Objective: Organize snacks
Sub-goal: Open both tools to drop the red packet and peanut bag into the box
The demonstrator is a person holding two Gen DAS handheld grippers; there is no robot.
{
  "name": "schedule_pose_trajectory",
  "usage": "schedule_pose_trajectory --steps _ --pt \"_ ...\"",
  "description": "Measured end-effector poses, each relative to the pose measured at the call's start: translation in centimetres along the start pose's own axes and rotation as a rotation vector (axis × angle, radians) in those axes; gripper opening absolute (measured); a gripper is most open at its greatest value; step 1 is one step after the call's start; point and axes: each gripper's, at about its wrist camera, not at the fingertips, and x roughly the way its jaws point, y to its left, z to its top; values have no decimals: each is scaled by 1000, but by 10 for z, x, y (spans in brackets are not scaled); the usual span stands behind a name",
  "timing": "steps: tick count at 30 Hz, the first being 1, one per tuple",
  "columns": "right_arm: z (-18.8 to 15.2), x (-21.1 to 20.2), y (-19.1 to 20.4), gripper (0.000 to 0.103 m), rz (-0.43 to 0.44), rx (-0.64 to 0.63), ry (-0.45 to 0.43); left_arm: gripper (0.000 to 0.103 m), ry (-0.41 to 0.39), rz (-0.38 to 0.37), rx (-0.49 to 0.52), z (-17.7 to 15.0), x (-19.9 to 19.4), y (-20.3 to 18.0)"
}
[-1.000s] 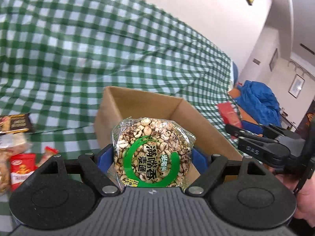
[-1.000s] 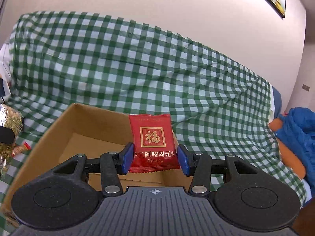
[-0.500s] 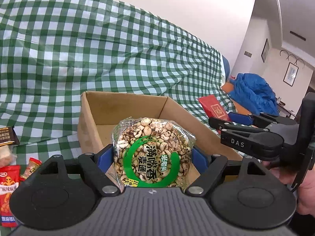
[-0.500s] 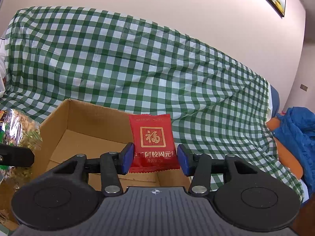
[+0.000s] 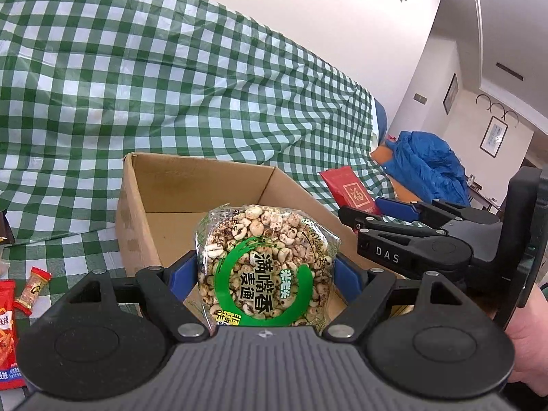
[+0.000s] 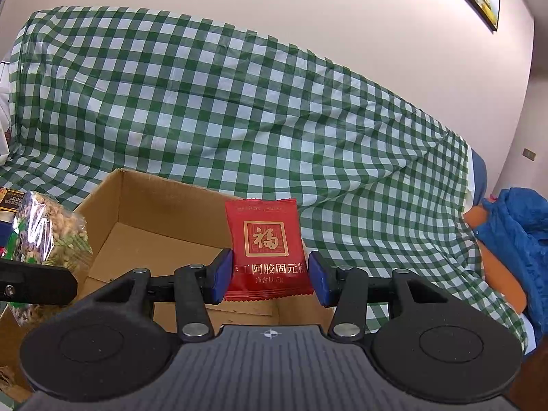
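Since a second ago the left wrist view has swung so that the cardboard box (image 5: 205,198) sits more to the centre and shows more of its inside, and the right tongs (image 5: 394,205) now reach further into that view from the right; the right wrist view has hardly changed, apart from the puffed-grain pack entering more fully at its left edge.

At the far left of the left wrist view, a red snack bag (image 5: 7,325) and a small wrapped candy (image 5: 34,286) lie on the green checked cloth (image 5: 171,85). Next comes the open box, standing on the same cloth, its floor bare where it shows. In front of it the left tongs (image 5: 267,274) pinch a clear pack of puffed grain with a green ring label (image 5: 265,267), both blue pads pressed against its sides; the pack is held upright over the near edge of the box. To the right, the right tongs come in from the side, pinching a red sachet (image 5: 349,188) above the right wall of the box. A hand (image 5: 527,335) shows at the right edge, and a blue jacket (image 5: 428,164) lies well beyond.

From the right wrist view, the grain pack (image 6: 48,236) hangs at the left over the box's left wall. In the middle, the right tongs (image 6: 270,274) clamp the red sachet (image 6: 267,246) upright over the box's near right corner. The blue jacket (image 6: 517,239) lies at the far right.
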Motion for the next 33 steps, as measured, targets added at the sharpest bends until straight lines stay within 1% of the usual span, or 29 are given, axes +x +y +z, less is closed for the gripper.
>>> schedule_pose_trajectory --steps 8,20,22,24,25,26,27,28,33 --pt "0 0 2 50 0 -3 -1 85 -5 -3 -6 0 0 1" --pt "1 0 3 50 -3 -5 -2 86 -24 -51 -33 3 1 0" --pt "0 1 3 50 -3 -4 0 90 -24 -71 -37 4 1 -1" --pt "0 0 3 50 -20 -1 -7 102 -10 -85 -40 5 2 -1" --pt "1 -1 3 52 -34 3 -12 102 -7 -80 -39 5 2 -2" --pt "2 0 3 62 -49 6 -11 102 -5 -72 -34 5 2 -2" --pt "3 0 2 70 -63 13 -8 102 -2 -67 -30 5 3 -2" --pt "3 1 1 81 -67 25 -5 102 -3 -67 -32 5 2 -1" --pt "6 4 4 82 -60 61 15 102 -25 -55 -27 5 -5 4"
